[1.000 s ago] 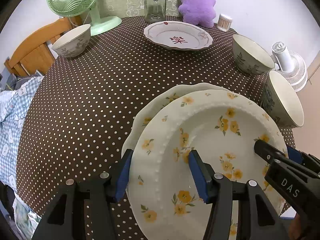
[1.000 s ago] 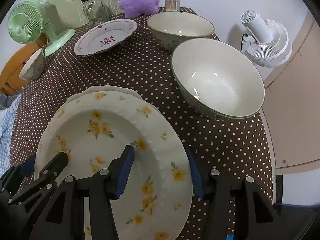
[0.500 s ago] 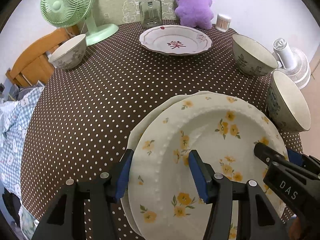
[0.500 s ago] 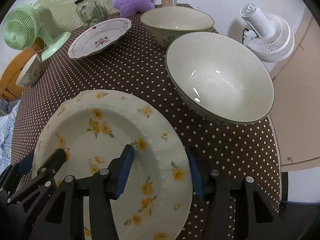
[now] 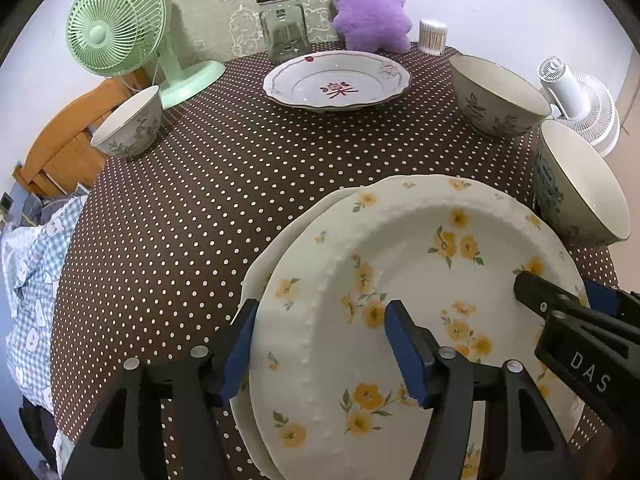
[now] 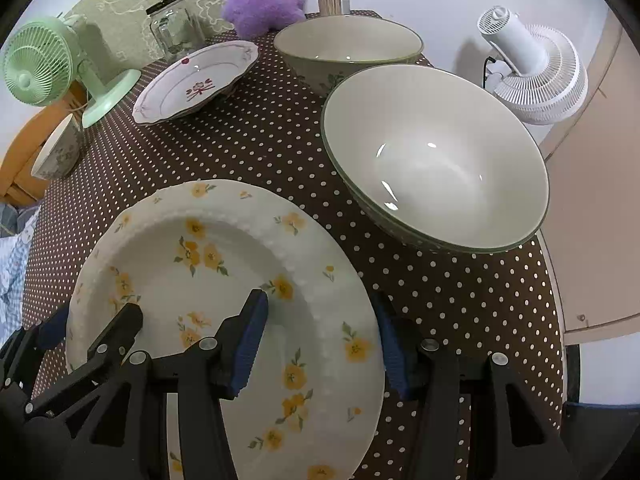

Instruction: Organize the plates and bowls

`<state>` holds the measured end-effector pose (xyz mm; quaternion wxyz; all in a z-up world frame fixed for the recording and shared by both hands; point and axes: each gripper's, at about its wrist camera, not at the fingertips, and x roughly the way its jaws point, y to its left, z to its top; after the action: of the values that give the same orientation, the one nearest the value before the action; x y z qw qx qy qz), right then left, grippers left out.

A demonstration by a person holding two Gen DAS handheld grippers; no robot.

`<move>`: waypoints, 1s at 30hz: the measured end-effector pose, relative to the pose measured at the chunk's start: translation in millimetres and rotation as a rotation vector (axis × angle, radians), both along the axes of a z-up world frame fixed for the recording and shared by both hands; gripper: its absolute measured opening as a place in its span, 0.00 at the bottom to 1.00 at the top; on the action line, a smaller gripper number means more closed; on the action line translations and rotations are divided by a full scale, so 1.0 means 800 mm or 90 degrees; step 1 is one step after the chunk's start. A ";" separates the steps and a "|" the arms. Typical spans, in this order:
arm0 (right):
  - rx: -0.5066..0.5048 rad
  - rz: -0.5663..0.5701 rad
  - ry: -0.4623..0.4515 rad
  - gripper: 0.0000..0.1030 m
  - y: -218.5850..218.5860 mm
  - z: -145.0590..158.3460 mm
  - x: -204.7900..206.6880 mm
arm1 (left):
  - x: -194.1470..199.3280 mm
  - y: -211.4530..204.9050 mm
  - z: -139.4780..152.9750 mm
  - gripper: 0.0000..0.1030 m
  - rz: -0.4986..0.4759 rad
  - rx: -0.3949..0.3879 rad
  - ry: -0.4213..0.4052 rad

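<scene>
Beside yellow-flowered plate [image 6: 224, 264], big bowl [image 6: 436, 160]

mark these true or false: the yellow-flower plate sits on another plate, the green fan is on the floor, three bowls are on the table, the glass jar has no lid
1. The yellow-flower plate lies on another plate: true.
2. The green fan stands on the floor: false, it stands on the table.
3. Three bowls are on the table: true, a small bowl, a far bowl, a near bowl.
4. The glass jar has no lid: false, it wears a black lid.
</scene>
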<state>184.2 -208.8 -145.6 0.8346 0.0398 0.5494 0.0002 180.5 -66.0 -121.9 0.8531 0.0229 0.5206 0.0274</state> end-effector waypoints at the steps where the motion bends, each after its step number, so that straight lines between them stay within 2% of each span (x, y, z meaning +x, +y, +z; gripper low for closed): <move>1: 0.000 0.001 0.000 0.55 0.000 0.000 0.000 | -0.001 0.000 0.000 0.65 0.002 0.001 -0.003; 8: -0.011 0.009 0.002 0.55 0.002 0.002 -0.010 | -0.002 -0.003 -0.001 0.67 0.015 0.008 -0.013; 12: -0.012 0.013 -0.006 0.55 -0.002 0.009 -0.018 | -0.007 -0.013 -0.002 0.74 -0.004 0.040 -0.018; 14: -0.020 0.019 -0.012 0.44 -0.004 0.013 -0.021 | -0.009 -0.014 -0.001 0.75 -0.001 0.043 -0.021; 19: -0.028 0.030 -0.018 0.34 -0.007 0.021 -0.027 | -0.010 -0.004 0.001 0.76 0.014 0.026 -0.014; 28: -0.033 0.045 -0.011 0.34 0.011 0.018 -0.020 | -0.015 0.018 0.009 0.76 0.034 -0.002 -0.009; 30: -0.056 0.050 -0.012 0.34 0.020 0.018 -0.018 | -0.016 0.021 0.010 0.76 0.036 -0.010 -0.008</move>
<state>169.8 -193.1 -131.6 0.8400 -0.0189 0.5422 0.0092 167.9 -49.0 -114.0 0.8554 0.0014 0.5158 0.0474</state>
